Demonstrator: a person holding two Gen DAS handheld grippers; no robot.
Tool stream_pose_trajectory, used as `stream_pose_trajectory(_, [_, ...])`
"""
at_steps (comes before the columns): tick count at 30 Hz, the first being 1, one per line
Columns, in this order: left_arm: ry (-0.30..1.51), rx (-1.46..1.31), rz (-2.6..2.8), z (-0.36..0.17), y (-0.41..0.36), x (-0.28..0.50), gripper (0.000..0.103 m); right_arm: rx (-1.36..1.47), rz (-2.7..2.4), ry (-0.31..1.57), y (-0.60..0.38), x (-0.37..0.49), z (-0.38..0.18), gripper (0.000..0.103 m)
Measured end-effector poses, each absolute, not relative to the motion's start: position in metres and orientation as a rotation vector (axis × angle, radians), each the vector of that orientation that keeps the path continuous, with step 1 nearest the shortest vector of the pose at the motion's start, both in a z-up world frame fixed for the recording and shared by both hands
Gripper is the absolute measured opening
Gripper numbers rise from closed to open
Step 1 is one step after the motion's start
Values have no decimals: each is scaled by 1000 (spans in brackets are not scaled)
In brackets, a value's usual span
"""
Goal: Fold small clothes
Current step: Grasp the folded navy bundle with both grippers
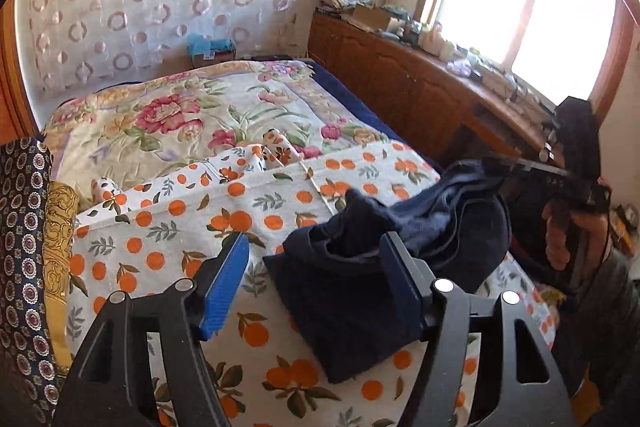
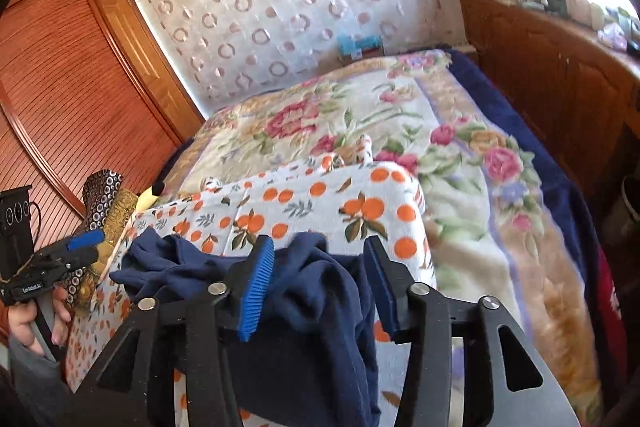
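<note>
- So, far left: patterned fabric rolls (image 1: 24,227) stand at the edge of the bed.
- left gripper (image 1: 316,287): fingers spread, nothing between the pads; the navy garment (image 1: 360,291) lies on the sheet beyond them, apart from the pads.
- Garment is bunched, partly folded, on the orange-print sheet (image 1: 192,223), near end of the bed.
- right gripper (image 2: 320,287): fingers spread over the same garment (image 2: 320,327); cloth sits between them, not pinched.
- Right: floral blanket (image 2: 460,155) beyond, wooden cabinet (image 2: 540,67) along the wall.
</note>
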State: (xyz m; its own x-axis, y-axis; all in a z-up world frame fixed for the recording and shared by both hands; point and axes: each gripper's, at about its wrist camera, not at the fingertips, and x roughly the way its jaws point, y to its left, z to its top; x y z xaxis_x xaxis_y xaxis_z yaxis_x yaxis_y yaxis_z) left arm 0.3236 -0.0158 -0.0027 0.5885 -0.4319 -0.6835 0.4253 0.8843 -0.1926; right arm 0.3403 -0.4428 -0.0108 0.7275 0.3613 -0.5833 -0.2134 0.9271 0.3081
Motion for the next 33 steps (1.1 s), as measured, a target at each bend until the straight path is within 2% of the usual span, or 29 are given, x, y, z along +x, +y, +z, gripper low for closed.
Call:
stream_pose_trajectory(4, [850,22,-544,-25,-22,316,69,82,293,612,-429,298,-9,59])
stream_pose_trajectory(7, [883,14,-582,-42,-30,317,69,15,333,631,-418,280,-22,64])
stream_pose_trajectory(13, [892,-54,-525,-52,-47,360,69,-69,371,676,-387,308,-47,65])
stream_pose_trajectory(16, [885,8,-417,-59,-51,378,69,-92,288,690,-385,342,-50,65])
stream_pose_trajectory(22, [915,37,-417,-67,-44,366,69,-12,231,715,-397,340,-42,65])
stream_pose_trajectory(24, [909,59,-416,-64,-41,356,69,17,281,747,-399,325,-44,67])
stream_pose_trajectory(26, [922,73,-427,-65,-41,346,69,36,324,781,-396,315,-51,74])
stream_pose_trajectory(33, [967,55,-441,-80,-42,339,69,74,337,935,-385,328,-84,78])
